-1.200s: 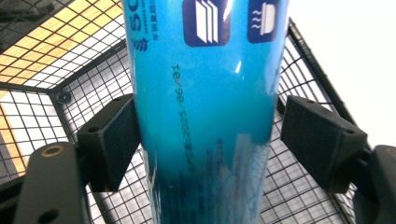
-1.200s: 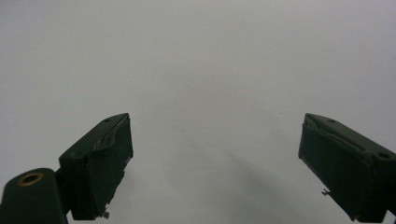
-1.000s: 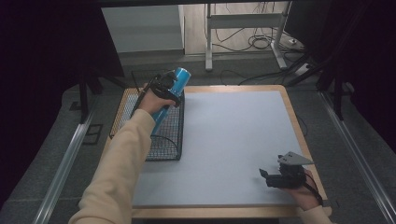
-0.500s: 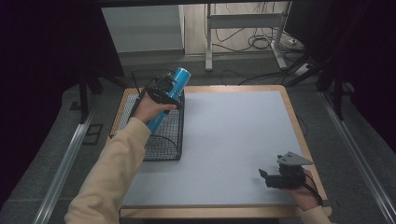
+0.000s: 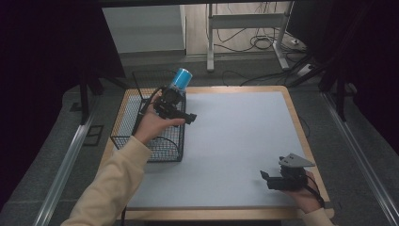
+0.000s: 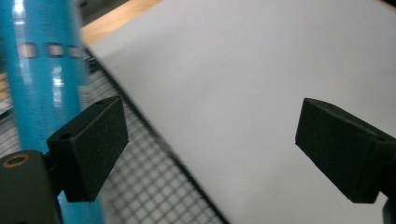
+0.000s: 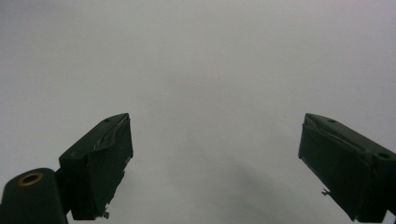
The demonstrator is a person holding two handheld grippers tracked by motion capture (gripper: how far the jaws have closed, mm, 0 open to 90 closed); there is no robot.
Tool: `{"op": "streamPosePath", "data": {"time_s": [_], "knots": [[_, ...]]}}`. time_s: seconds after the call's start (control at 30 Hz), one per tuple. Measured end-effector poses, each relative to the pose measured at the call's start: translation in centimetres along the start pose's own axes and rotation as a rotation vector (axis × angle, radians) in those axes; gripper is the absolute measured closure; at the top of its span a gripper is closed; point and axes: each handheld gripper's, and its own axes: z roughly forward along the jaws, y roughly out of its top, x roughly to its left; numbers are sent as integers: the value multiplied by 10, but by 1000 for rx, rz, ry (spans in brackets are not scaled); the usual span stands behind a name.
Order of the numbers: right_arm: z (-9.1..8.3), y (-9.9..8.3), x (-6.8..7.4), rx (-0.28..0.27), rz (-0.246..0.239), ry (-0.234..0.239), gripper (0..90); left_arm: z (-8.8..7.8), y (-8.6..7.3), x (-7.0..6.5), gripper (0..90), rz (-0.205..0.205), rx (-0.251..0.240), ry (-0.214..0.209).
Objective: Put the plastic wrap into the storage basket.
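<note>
A blue tube [image 5: 181, 77] leans in the black wire basket [image 5: 123, 113] at the table's left, with its top sticking out past the far rim. My left gripper [image 5: 190, 117] hovers over the basket's right edge and points toward the grey mat. It is open, and its jaws have just closed a little with nothing between them. In the left gripper view the blue tube [image 6: 42, 70] stands just outside the left jaw of my left gripper [image 6: 210, 149], above the basket mesh [image 6: 154, 186]. My right gripper [image 5: 264, 176] rests open at the mat's front right, and in its own view my right gripper [image 7: 215, 163] has bare mat between its jaws.
A grey mat [image 5: 235, 132] covers most of the wooden table [image 5: 301, 127]. Beyond the far edge stand a metal frame leg [image 5: 209, 42] and loose cables on the floor [image 5: 263, 44]. Dark curtains flank both sides.
My left hand has drawn away from the blue tube, moving right and slightly up toward the mat. The tube stays leaning in the basket. The right gripper has not moved.
</note>
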Motion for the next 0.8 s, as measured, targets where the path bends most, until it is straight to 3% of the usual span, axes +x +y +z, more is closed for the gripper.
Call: {"op": "streamPosePath", "data": {"time_s": [0.03,0.17,0.3,0.37,0.43,0.47,0.53,0.57,0.73,0.8], "knots": [[0,0,0,0,0,0,103,0,0,0,96,0,0,0],[0,0,1,-1,-4,0,103,-2,-11,-27,97,36,-2,-50],[-1,0,1,-1,-3,0,103,1,-23,-42,104,63,-2,-55],[0,0,0,1,-3,1,103,3,-35,-57,105,82,-13,-90],[-1,0,1,2,-1,4,103,4,-39,-61,114,87,-20,-101],[-1,0,1,-4,0,7,103,5,-48,-71,115,102,-28,-130],[-2,1,2,-9,1,10,103,7,-53,-75,120,107,-24,-147],[-2,1,2,-8,0,9,103,11,-62,-83,120,131,-11,-176],[-1,0,1,-4,-3,4,103,21,-80,-95,125,148,-4,-200],[-2,1,2,-6,-3,5,103,25,-89,-98,141,149,-19,-181]]}}
